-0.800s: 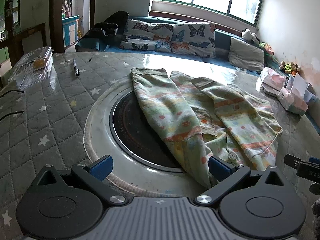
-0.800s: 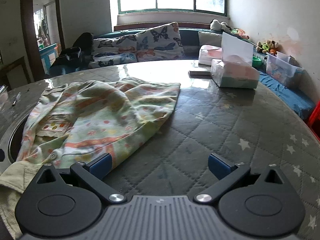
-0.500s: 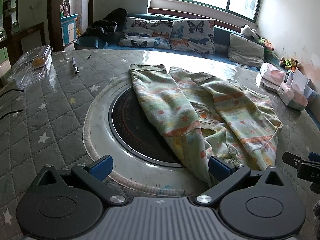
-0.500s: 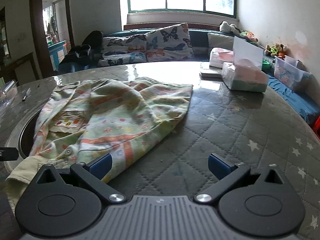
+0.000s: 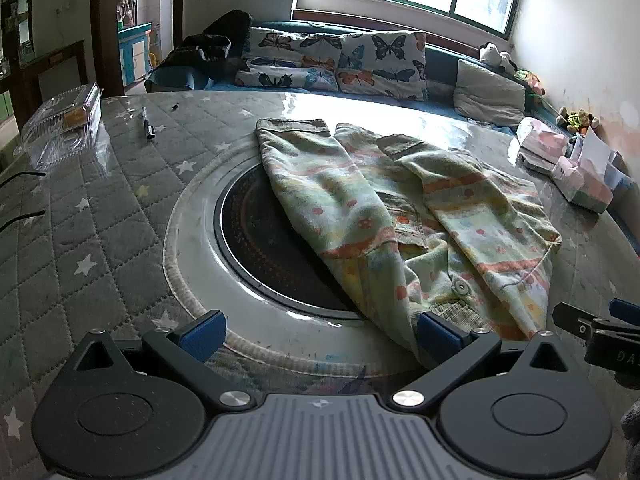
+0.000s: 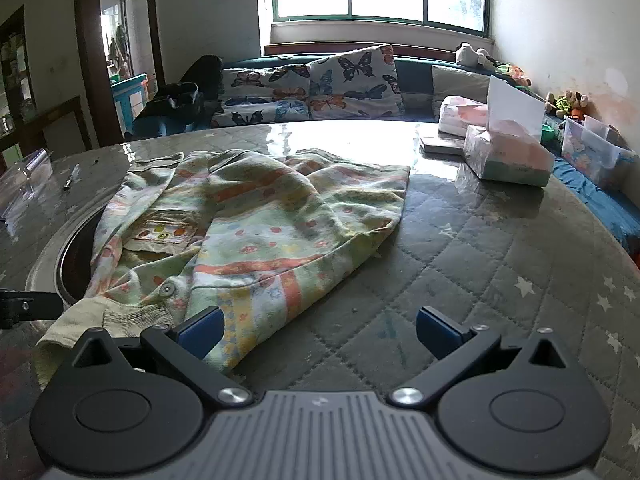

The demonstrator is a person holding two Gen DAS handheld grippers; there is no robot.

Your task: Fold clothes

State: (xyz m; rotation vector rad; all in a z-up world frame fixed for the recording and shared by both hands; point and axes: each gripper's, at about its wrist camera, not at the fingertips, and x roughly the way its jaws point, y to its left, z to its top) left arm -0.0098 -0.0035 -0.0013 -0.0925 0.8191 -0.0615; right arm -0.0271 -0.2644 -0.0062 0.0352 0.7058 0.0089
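A small pale-green child's garment (image 5: 404, 216) with orange stripes and dots lies loosely folded on the round table, partly over the dark centre disc (image 5: 264, 248). It also shows in the right wrist view (image 6: 256, 224), with a button near its collar. My left gripper (image 5: 320, 334) is open and empty at the garment's near left hem. My right gripper (image 6: 320, 330) is open and empty, its left finger (image 6: 200, 330) just over the garment's near edge. The right gripper's tip shows at the left wrist view's right edge (image 5: 592, 324).
The table has a grey quilted star cover (image 6: 500, 280). Tissue boxes (image 6: 508, 156) stand at the far right. A clear plastic box (image 5: 60, 128) and a pen (image 5: 147, 122) lie at the far left. A sofa with butterfly cushions (image 5: 340, 64) is behind.
Both grippers have drawn back slightly and the right view has swung left, bringing more of the garment into frame. The garment has not moved.
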